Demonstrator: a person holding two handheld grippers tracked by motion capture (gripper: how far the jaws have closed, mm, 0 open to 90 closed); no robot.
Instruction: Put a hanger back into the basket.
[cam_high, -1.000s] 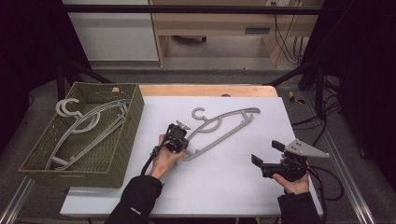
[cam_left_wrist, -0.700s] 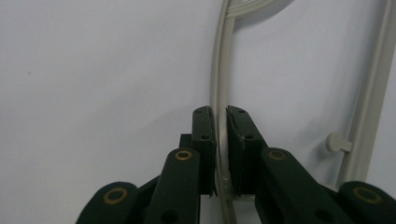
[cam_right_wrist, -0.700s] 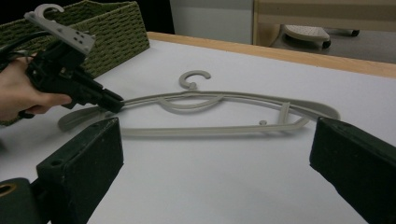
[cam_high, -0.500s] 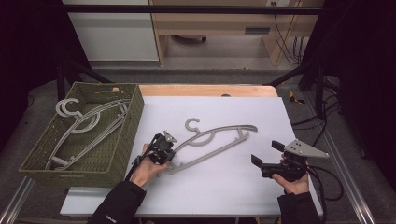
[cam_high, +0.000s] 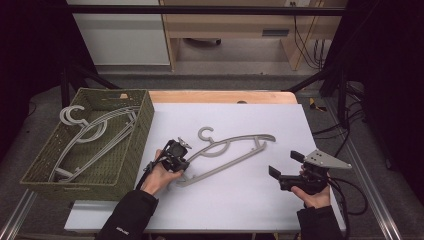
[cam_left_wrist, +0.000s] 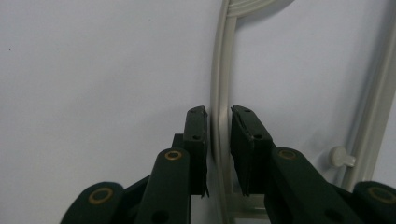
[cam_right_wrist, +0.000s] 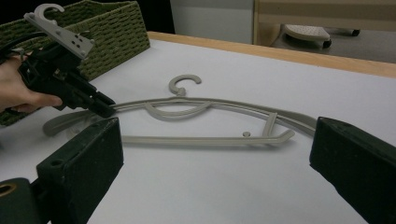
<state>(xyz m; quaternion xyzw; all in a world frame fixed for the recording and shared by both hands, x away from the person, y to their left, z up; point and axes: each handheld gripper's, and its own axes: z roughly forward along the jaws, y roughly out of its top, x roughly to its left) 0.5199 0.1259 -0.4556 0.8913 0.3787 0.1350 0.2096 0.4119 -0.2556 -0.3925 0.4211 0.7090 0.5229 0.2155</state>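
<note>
Scene: a person at a white-topped table (cam_high: 235, 200) works a pair of handheld tongs, one in each hand, around a grey plastic hanger.

Hanger: the grey hanger (cam_high: 227, 150) lies flat on the white top, about midway between the table's left and right edges, hook toward the far edge, its long arm running from near the left hand toward the right.

Left gripper: the left gripper (cam_high: 186, 165) sits low at the hanger's left end, near the table's left edge and just beside the basket. In the left gripper view (cam_left_wrist: 218, 128) its jaws straddle the hanger's (cam_left_wrist: 223, 70) thin arm; the jaws have just been opening, and a narrow gap shows beside the bar at the right pad, so the grip reads as released with the arm between the pads.

Right gripper: the right gripper (cam_high: 284, 165) hovers near the table's right edge toward the front corner, well apart from the hanger, jaws spread wide with nothing between them; the right gripper view (cam_right_wrist: 215, 163) looks across the hanger (cam_right_wrist: 205, 109) to the other hand.

Basket: a green woven basket (cam_high: 127, 150) stands at the table's left edge, with more grey hangers (cam_high: 85, 132) lying inside it.

Background: a wooden strip (cam_high: 220, 96) borders the table's far edge.
</note>
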